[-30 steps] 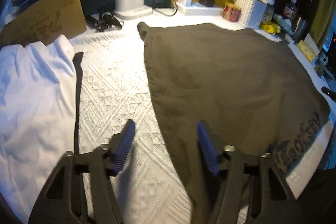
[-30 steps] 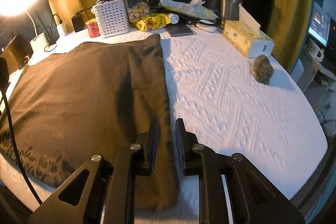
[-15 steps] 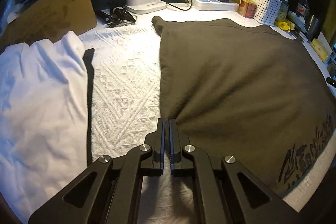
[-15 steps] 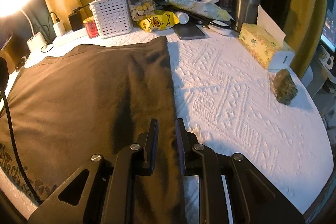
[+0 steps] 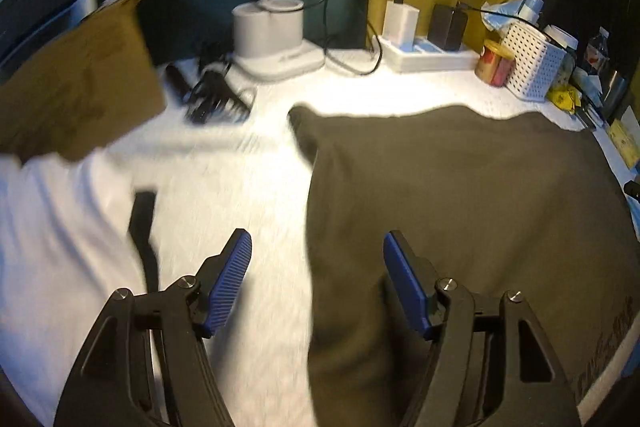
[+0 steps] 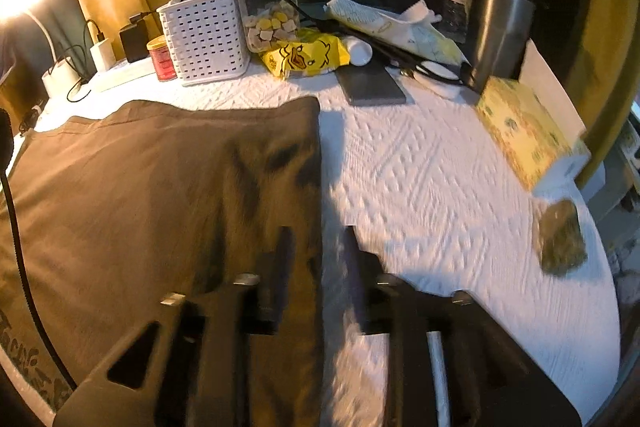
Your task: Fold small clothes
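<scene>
A dark olive-brown garment lies flat on the white textured table cover. Its left edge runs under my left gripper, whose blue-padded jaws are opening, and the pads do not press the cloth. In the right wrist view the garment has a straight folded right edge running between the fingers of my right gripper. Those jaws are opening too and are off the cloth. A printed pattern shows on the garment's near edge.
A white garment and a cardboard sheet lie to the left. Along the back stand a lamp base, a power strip, a white basket, a jar and a steel tumbler. A tissue box and a brownish lump sit at right.
The left gripper, shut at the garment's left edge half a second ago, now stands open. The right gripper has gone from nearly shut to open. Both have moved towards the back of the table.
</scene>
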{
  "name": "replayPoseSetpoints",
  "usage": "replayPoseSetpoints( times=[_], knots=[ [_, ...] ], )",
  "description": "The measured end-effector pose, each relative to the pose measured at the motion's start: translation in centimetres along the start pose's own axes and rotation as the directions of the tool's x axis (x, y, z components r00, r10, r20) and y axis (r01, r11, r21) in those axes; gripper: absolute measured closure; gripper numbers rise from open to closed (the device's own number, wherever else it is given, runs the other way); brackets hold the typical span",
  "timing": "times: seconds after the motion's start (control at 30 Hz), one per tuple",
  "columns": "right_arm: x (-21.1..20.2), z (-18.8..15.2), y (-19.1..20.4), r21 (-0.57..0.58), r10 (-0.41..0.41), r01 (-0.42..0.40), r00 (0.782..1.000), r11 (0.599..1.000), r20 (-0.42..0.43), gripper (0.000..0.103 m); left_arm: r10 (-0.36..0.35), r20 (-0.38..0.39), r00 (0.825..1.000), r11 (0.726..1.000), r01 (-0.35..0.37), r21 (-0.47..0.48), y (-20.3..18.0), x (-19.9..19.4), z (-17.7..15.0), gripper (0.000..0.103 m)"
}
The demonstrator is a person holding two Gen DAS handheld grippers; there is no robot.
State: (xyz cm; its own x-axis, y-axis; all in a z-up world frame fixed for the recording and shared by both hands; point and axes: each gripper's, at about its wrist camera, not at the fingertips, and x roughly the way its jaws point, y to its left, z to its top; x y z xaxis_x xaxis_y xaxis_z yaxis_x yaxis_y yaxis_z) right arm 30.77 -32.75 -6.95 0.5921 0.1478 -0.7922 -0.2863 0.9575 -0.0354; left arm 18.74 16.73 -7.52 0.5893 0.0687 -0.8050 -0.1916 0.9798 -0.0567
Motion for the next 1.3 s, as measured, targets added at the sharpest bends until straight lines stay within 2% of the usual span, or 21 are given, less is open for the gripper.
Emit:
replayPoseSetpoints(
  times=[0.27,0.3,0.33,0.4,0.47,0.5,0.57,0.7,0.93,1.13,1.2,1.27,1.3],
  knots=[
    [3.2,3.5,-0.6,-0.024,0.068,-0.068,0.998,0.997,-0.007,0.056,-0.011,-0.007,1.0,0.997,0.012,0.081,-0.7,4.1,3.3,0.038],
    [3.9,4.0,-0.6,-0.023,0.078,-0.078,0.997,0.997,-0.015,0.056,-0.017,-0.008,1.0,0.996,0.017,0.083,-0.7,4.4,3.5,0.043],
    [4.6,4.4,-0.7,-0.024,0.093,-0.093,0.995,0.995,-0.02,0.056,-0.026,-0.014,1.0,0.996,0.027,0.087,-0.7,4.8,3.7,0.052],
    [5.8,4.9,-0.8,-0.016,0.117,-0.118,0.993,0.993,-0.034,0.056,-0.043,-0.018,0.999,0.995,0.045,0.088,-0.6,5.2,3.9,0.061],
    [7.1,5.5,-0.8,-0.014,0.129,-0.129,0.991,0.991,-0.042,0.057,-0.039,-0.023,0.999,0.994,0.041,0.1,-0.8,5.6,4.1,0.098],
    [7.2,5.7,-0.7,-0.021,0.123,-0.124,0.992,0.992,-0.031,0.072,-0.034,-0.02,0.999,0.993,0.036,0.113,-1.0,5.7,4.2,0.1],
    [7.6,6.1,-0.3,-0.039,0.085,-0.086,0.996,0.996,-0.016,0.094,-0.005,-0.004,1.0,0.991,0.006,0.135,-1.3,5.8,4.3,0.101],
    [7.8,6.4,-0.3,-0.047,0.076,-0.076,0.997,0.996,-0.013,0.099,0.019,0.013,1.0,0.994,-0.02,0.104,-0.3,6.0,4.7,0.101],
    [7.7,6.3,-0.9,-0.029,0.038,-0.038,0.999,0.999,-0.006,0.099,0.053,-0.02,0.998,0.992,-0.05,0.112,-0.5,6.0,5.1,0.099],
    [7.5,6.3,-1.2,-0.008,0.008,-0.008,1.0,1.0,-0.004,0.099,0.069,-0.003,0.998,0.995,-0.068,0.077,-0.5,4.2,4.9,0.099],
    [7.2,6.2,-1.2,-0.006,-0.005,0.005,1.0,1.0,0.0,0.099,0.067,0.004,0.998,0.995,-0.067,0.073,-0.5,3.6,4.6,0.09],
    [6.9,6.0,-1.2,-0.001,-0.013,0.013,1.0,1.0,0.004,0.099,0.052,0.012,0.999,0.997,-0.053,0.063,-0.6,2.9,4.2,0.042],
    [6.7,5.9,-1.3,0.004,-0.018,0.018,1.0,1.0,0.005,0.099,0.042,0.022,0.999,0.998,-0.043,0.051,-0.6,2.5,4.0,0.036]
  ],
)
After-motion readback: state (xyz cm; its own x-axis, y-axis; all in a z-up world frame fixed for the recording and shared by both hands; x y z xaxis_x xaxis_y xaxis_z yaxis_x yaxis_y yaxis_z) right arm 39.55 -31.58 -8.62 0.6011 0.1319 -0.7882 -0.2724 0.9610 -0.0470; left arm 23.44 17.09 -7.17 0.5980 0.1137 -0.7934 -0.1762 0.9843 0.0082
